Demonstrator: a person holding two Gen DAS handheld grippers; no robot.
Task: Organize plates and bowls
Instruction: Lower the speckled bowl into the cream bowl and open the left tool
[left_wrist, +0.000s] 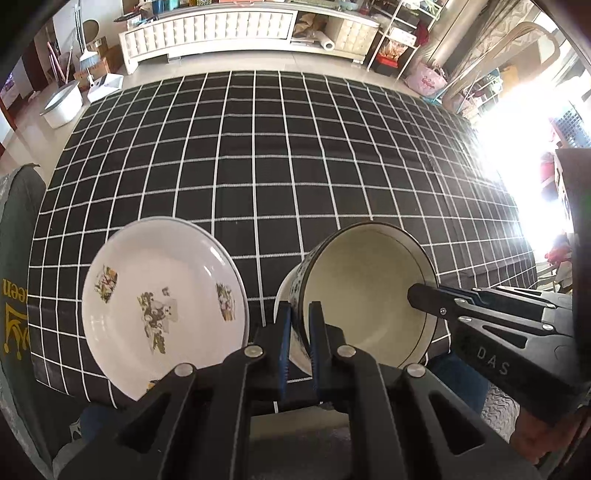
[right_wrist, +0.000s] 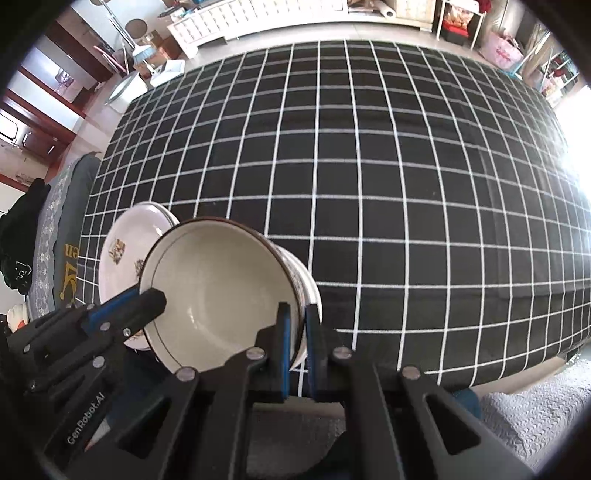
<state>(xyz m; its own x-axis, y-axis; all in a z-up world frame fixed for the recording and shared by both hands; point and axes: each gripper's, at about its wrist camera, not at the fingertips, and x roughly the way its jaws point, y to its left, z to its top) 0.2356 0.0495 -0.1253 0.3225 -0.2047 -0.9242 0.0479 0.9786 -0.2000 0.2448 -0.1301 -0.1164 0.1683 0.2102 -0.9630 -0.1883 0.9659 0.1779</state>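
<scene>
A cream bowl (left_wrist: 365, 291) with a dark rim and blue-patterned outside is held between both grippers near the table's front edge. My left gripper (left_wrist: 300, 325) is shut on the bowl's left wall. My right gripper (right_wrist: 298, 325) is shut on the bowl's (right_wrist: 218, 280) right wall; it also shows in the left wrist view (left_wrist: 424, 295), at the bowl's right rim. A white plate (left_wrist: 162, 299) with flower prints lies to the left of the bowl; in the right wrist view the plate (right_wrist: 125, 243) is partly hidden behind the bowl.
The table wears a black cloth with a white grid (left_wrist: 277, 155). A dark green cushion with yellow lettering (left_wrist: 14, 295) sits at the table's left. A white cabinet (left_wrist: 221, 29) and shelves stand on the floor beyond the far edge.
</scene>
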